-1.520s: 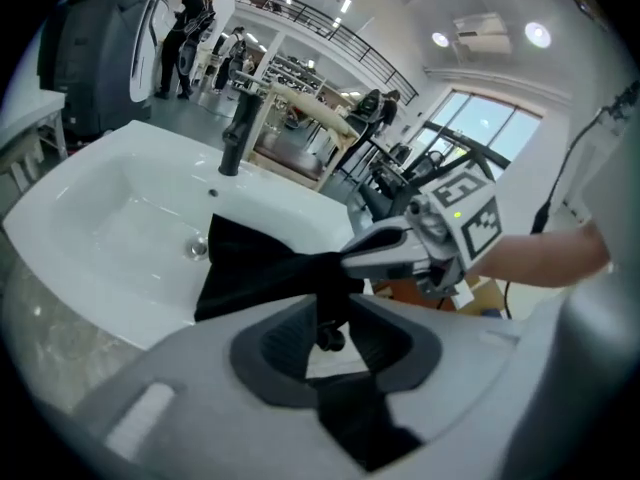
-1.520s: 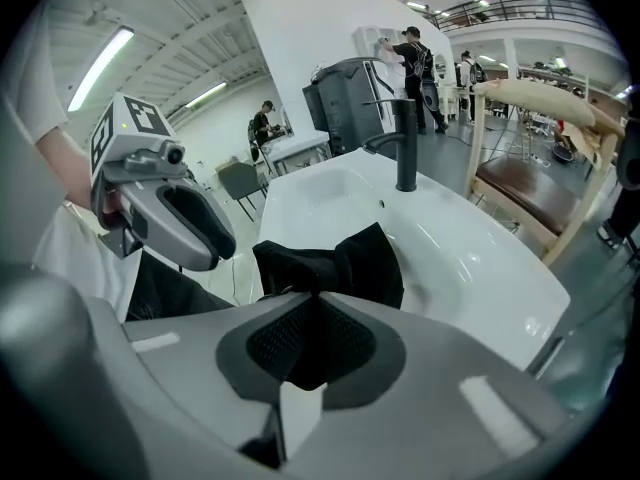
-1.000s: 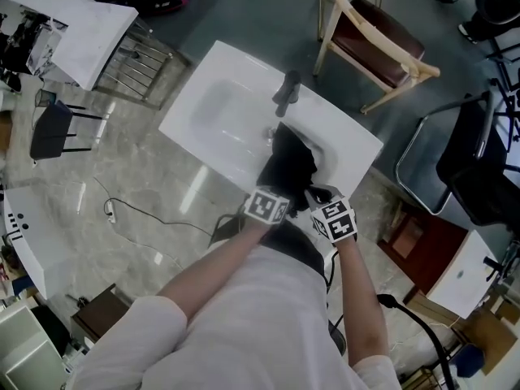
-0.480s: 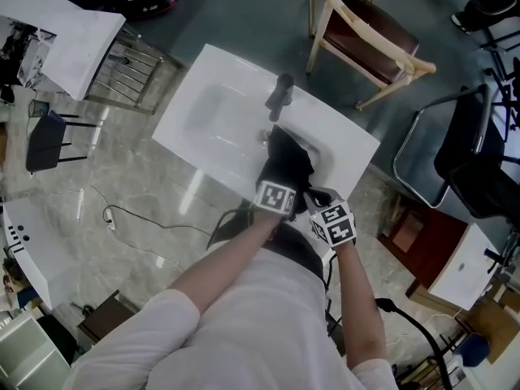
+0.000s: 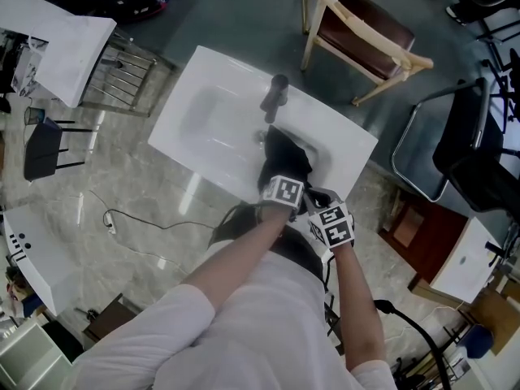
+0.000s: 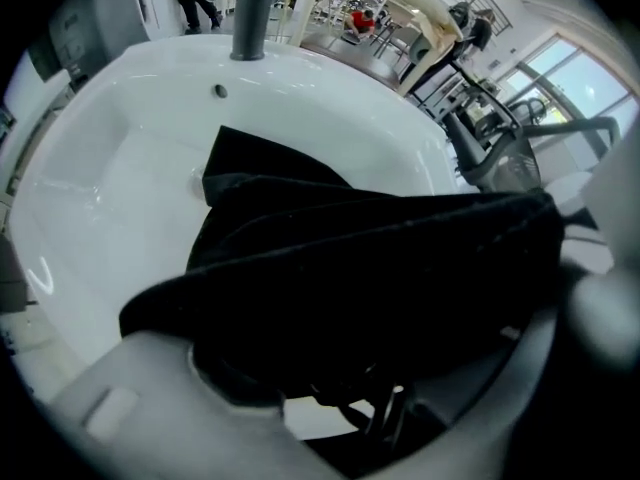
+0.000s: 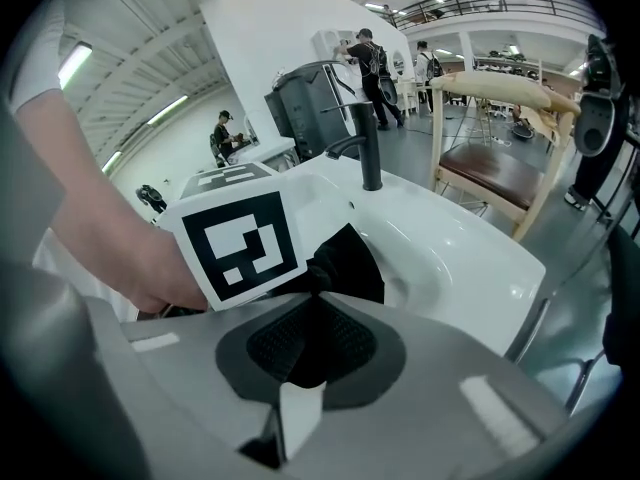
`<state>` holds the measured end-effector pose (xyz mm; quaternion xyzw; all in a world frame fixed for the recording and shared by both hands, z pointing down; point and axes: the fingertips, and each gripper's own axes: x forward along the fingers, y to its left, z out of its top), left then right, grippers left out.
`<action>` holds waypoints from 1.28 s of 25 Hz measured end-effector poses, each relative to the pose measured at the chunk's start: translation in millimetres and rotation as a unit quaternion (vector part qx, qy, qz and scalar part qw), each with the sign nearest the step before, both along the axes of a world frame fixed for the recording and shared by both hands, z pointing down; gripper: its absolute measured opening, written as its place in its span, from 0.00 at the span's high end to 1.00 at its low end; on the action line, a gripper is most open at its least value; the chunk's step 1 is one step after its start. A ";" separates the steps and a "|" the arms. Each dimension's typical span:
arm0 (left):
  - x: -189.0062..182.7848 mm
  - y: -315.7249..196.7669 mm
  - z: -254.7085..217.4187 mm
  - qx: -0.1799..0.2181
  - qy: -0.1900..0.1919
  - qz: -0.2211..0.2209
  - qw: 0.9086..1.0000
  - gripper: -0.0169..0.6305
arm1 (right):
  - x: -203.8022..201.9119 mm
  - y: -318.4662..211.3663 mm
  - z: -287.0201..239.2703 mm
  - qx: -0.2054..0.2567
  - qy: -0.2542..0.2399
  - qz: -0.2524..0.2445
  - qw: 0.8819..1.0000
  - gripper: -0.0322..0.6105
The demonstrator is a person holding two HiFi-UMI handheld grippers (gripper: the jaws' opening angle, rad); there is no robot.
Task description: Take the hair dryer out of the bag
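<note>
A black bag [image 5: 286,156] lies in the white sink basin [image 5: 213,124], just below the dark faucet [image 5: 275,97]. My right gripper [image 7: 306,340] is shut on a fold of the bag's rim [image 7: 345,258]. My left gripper [image 6: 350,353] points steeply down at the bag's mouth [image 6: 330,268]. Its jaws stand wide and have just been closing a little; black fabric lies between them, but the pads do not press on it. Dark cords [image 6: 385,413] show inside the bag. I cannot make out the hair dryer. In the head view the left gripper's marker cube [image 5: 284,192] sits beside the right one's [image 5: 333,225].
A wooden chair [image 5: 370,35] stands beyond the sink. A black chair [image 5: 467,149] is at the right, a metal rack [image 5: 122,75] at the left. A cable [image 5: 138,218] trails over the marble floor. The basin's rim [image 6: 60,298] curves round the bag.
My left gripper has moved down and closer to the right gripper, over the bag's mouth. The right gripper has kept its hold on the bag.
</note>
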<state>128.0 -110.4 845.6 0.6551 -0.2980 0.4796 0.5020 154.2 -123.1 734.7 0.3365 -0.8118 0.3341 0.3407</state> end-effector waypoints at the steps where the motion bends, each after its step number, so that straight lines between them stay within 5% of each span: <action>1: 0.2 -1.1 0.6 -0.003 0.000 -0.002 1.000 0.51 | 1.6 -0.6 1.2 -0.001 0.004 0.003 1.000 0.92; 16: -35.5 -9.4 -40.2 -0.037 0.104 -0.075 0.991 0.59 | -2.9 -1.8 6.8 0.020 0.030 -0.014 0.999 0.91; 23: -45.1 5.6 -73.2 -0.055 0.138 -0.056 0.987 0.59 | -2.9 -16.5 -5.5 0.036 0.012 0.025 0.999 0.83; 32: -63.5 11.2 -114.1 -0.022 0.141 0.022 0.990 0.60 | -4.2 -25.5 -5.1 0.053 0.044 0.017 0.997 0.91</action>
